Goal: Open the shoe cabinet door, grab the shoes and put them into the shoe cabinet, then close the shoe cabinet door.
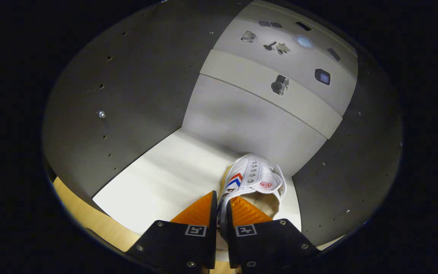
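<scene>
A white sneaker [252, 178] with red and blue stripes and metal eyelets rests on the white shelf floor [165, 182] inside the shoe cabinet, its toe toward the back panel [249, 121]. My gripper [222, 207] is shut on the sneaker's side wall near the heel opening, one finger outside and one inside the shoe. The shoe sits toward the right side of the compartment, close to the right wall [356, 171]. The cabinet door is out of sight.
Grey side walls with rows of peg holes enclose the compartment; a screw [101, 114] sticks out of the left wall [120, 106]. Above the back panel, small objects including a camera [280, 84] lie on a surface. A wooden floor strip [89, 217] lies before the shelf.
</scene>
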The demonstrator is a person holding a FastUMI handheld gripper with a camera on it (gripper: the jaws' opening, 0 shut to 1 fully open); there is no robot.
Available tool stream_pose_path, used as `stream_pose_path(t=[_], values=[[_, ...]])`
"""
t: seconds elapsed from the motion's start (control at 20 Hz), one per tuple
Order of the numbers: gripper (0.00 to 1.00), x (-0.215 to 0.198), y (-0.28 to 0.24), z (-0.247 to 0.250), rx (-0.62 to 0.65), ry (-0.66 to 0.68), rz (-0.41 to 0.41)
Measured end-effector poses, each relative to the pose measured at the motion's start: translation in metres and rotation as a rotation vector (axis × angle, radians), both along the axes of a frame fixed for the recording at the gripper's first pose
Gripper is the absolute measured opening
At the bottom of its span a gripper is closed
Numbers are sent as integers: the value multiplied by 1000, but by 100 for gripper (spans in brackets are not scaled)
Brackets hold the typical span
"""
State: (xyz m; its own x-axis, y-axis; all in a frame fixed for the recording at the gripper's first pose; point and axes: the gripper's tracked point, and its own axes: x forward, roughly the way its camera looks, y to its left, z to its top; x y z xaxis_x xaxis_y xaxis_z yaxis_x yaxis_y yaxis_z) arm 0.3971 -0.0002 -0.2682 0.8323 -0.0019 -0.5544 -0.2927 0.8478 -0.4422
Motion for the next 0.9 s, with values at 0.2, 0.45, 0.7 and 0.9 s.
stream_pose_path(t=[0.2,0.45,0.7,0.9], values=[[27,-3,5,0,-13,-12,4],[52,-8,-2,-3,-16,24,-66],[56,-7,-7,-5,59,46,-154],[66,-7,-9,-5,164,70,-236]])
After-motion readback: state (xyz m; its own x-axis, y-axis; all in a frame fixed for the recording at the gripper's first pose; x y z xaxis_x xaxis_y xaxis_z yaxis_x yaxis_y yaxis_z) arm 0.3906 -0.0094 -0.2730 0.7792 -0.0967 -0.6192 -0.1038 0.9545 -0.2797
